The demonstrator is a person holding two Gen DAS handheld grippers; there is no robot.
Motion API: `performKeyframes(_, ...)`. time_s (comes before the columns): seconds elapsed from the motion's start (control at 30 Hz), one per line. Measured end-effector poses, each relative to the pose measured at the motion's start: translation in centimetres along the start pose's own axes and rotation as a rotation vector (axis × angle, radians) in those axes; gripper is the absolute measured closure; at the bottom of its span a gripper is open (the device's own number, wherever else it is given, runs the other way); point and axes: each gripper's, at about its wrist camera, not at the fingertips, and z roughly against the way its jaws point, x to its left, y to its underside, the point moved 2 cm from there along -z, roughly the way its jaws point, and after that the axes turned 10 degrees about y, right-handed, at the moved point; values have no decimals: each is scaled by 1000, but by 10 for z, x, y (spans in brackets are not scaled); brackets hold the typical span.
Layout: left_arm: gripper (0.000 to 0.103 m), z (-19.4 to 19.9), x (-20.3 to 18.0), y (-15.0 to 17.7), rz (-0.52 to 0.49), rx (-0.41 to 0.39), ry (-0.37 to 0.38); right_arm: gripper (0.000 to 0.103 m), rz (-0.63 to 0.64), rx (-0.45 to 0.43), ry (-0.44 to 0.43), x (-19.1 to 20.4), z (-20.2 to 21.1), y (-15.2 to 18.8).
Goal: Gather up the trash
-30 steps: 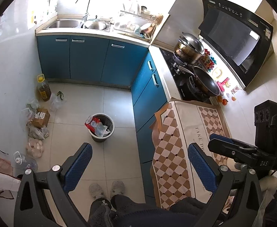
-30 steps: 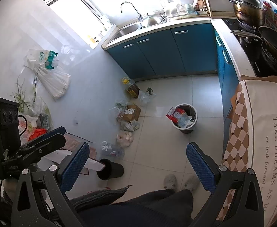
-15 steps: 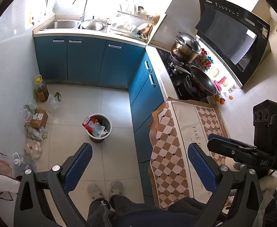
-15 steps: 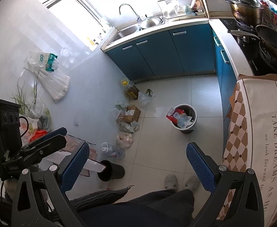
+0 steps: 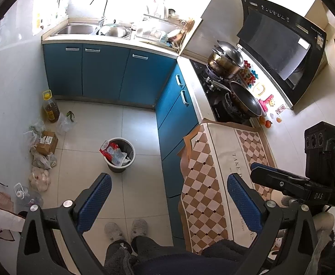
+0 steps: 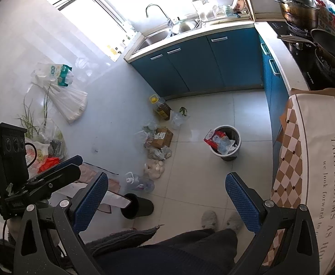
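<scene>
A grey trash bin (image 5: pixel 119 155) stands on the tiled floor, holding a red packet and clear wrappers; it also shows in the right wrist view (image 6: pixel 226 145). My left gripper (image 5: pixel 167 197) is open and empty, held high above the floor near the bin. My right gripper (image 6: pixel 166 194) is open and empty, also high above the floor. Each gripper shows in the other's view: the right one (image 5: pixel 291 183) and the left one (image 6: pixel 46 178). A black bin (image 6: pixel 138 206) lies tipped over by the left wall.
Plastic bags, a cardboard box (image 5: pixel 46 139), an oil bottle (image 5: pixel 50 110) and a crushed bottle (image 6: pixel 140 183) lie along the left wall. Blue cabinets (image 5: pixel 107 73) line the back and right. A checked cloth (image 5: pixel 215 178) covers the counter beside the stove (image 5: pixel 227 100). My slippered feet (image 5: pixel 126 229) are below.
Both views have drifted slightly: the bin and cabinets have shifted a little leftward in the left wrist view. Both grippers stay open and empty.
</scene>
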Motion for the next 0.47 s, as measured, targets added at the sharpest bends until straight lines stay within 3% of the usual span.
performKeyframes(0.47,0,3,-2,-2,2,-7,-3,0,6,3,-9,3,-3,0)
